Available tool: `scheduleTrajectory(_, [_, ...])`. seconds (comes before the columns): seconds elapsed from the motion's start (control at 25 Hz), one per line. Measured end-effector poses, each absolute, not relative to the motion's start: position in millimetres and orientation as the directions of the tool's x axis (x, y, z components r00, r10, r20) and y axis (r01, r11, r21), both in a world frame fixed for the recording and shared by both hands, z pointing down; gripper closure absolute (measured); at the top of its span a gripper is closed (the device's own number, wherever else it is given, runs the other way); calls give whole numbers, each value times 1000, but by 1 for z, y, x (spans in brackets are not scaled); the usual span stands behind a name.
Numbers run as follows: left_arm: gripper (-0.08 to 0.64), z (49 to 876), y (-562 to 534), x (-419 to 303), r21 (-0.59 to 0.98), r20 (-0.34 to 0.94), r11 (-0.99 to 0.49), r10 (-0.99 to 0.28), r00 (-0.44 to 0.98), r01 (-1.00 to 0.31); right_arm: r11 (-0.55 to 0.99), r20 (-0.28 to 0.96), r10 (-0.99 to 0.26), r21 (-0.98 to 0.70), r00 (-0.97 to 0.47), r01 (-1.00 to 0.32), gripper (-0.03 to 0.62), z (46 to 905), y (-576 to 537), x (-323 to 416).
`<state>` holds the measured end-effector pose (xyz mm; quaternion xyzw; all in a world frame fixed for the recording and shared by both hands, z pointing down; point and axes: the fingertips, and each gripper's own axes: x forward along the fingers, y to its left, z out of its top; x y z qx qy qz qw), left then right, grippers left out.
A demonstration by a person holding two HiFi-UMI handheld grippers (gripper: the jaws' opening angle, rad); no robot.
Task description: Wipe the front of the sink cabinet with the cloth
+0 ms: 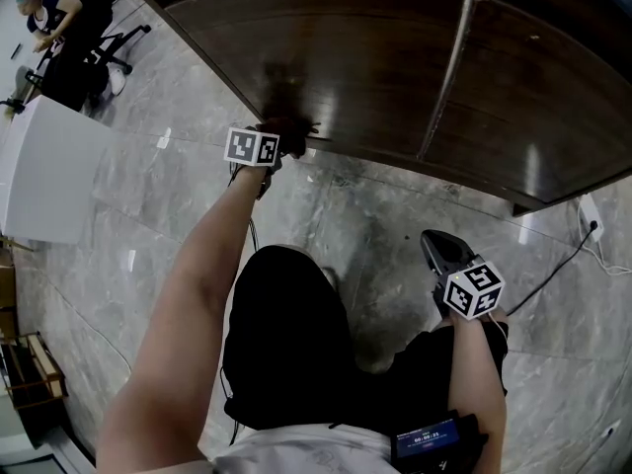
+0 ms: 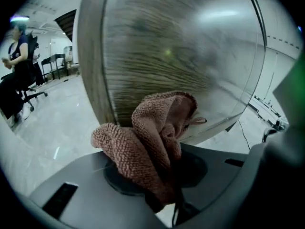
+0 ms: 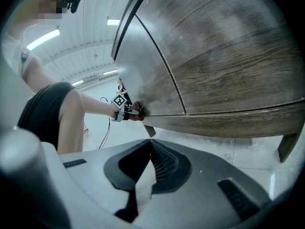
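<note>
The sink cabinet (image 1: 395, 67) has a dark wood front with a seam between two doors (image 1: 444, 77). My left gripper (image 1: 284, 132) is shut on a pinkish-brown cloth (image 2: 147, 137) and presses it against the lower edge of the left door (image 2: 181, 56). From the right gripper view, the left gripper (image 3: 125, 109) and the cloth (image 3: 138, 112) sit at the cabinet's bottom corner. My right gripper (image 1: 436, 243) hangs back over the floor, apart from the cabinet (image 3: 228, 56). It (image 3: 145, 175) is shut with nothing in it.
Grey marble floor (image 1: 365, 215) runs below the cabinet. A cabinet leg (image 1: 521, 208) stands at the right, with a power strip (image 1: 590, 213) and cable beyond. A white block (image 1: 44, 171) and a seated person (image 1: 59, 18) are far left. My knees are just behind the grippers.
</note>
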<state>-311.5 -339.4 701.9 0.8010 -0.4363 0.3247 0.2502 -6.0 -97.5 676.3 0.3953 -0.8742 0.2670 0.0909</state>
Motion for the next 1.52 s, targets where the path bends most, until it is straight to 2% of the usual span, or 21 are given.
scheduleTrajectory(0.2, [446, 663, -349, -346, 17, 701, -419, -643, 310, -908, 550, 346, -652, -397, -675, -735, 580, 671, -97, -4])
scheduleTrajectory(0.4, [446, 615, -333, -332, 57, 657, -447, -657, 370, -893, 615, 307, -623, -377, -720, -693, 580, 656, -82, -13])
scheduleTrajectory(0.8, [446, 486, -277, -205, 16, 541, -707, -588, 601, -707, 660, 194, -678, -266, -709, -703, 580, 575, -99, 8])
scheduleTrajectory(1.12, [446, 404, -238, -93, 49, 352, -818, -522, 777, -572, 659, 98, -715, -238, -692, -714, 580, 504, -101, 40])
scheduleTrajectory(1.32, [446, 370, -214, -33, 84, 278, -863, -460, 843, -498, 635, 74, -746, -222, -662, -740, 580, 484, -98, 76])
scheduleTrajectory(1.52, [446, 330, -210, -5, -10, 246, -880, -463, 852, -475, 597, -36, -791, -265, -611, -757, 580, 461, -91, 104])
